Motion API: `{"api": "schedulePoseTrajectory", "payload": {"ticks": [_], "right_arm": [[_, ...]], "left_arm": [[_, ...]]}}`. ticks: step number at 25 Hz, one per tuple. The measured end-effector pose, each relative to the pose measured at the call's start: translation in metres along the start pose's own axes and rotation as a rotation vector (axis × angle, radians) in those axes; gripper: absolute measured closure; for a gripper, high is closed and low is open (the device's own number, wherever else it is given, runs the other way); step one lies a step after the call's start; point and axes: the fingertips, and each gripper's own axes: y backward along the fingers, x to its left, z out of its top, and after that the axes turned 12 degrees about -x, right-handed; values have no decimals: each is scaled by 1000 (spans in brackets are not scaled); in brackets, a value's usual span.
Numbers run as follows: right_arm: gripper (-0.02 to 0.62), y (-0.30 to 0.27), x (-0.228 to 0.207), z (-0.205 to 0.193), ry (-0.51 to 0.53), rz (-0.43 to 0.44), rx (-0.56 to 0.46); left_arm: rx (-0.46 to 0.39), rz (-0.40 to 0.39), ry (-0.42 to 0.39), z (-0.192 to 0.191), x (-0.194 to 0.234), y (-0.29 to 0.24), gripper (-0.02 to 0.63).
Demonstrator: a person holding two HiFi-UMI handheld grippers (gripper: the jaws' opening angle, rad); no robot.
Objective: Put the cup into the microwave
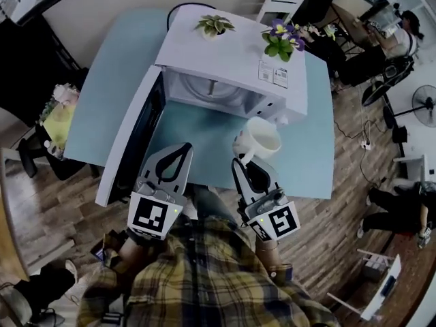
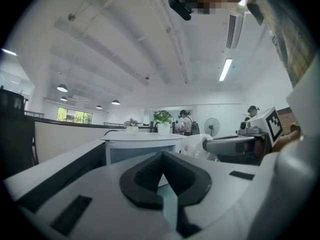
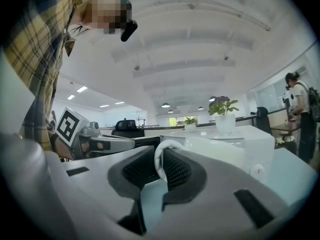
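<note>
A white cup (image 1: 259, 140) hangs in front of the open white microwave (image 1: 235, 63), just right of its cavity (image 1: 208, 92). My right gripper (image 1: 241, 161) is shut on the cup's handle (image 3: 159, 165), and the cup body (image 3: 215, 153) juts out past the jaws. The microwave door (image 1: 129, 142) is swung open to the left. My left gripper (image 1: 182, 148) is shut with nothing in it and hovers between the door and the cup. In the left gripper view, the closed left gripper (image 2: 162, 155) points at the microwave (image 2: 142, 146), with the cup (image 2: 195, 146) to its right.
The microwave stands on a light blue table (image 1: 109, 73). Two potted plants (image 1: 215, 25) (image 1: 283, 39) sit on its top. A white chair (image 1: 281, 5) stands behind the table. People sit at the far right, near a floor fan (image 1: 426, 104).
</note>
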Motion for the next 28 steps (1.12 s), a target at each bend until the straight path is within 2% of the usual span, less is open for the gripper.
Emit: {"api": "schedulePoseTrajectory", "payload": {"ticks": [9, 15, 21, 28], "right_arm": [[538, -37, -9, -7, -90, 264, -7], [537, -44, -11, -9, -113, 393, -6], [537, -39, -17, -8, -111, 451, -1], [537, -43, -22, -17, -127, 442, 30]], "left_arm": [[-9, 250, -37, 11, 20, -10, 614], [-23, 384, -68, 12, 25, -3, 614], [-20, 472, -79, 8, 25, 6, 614], [-15, 478, -67, 3, 28, 6, 614]]}}
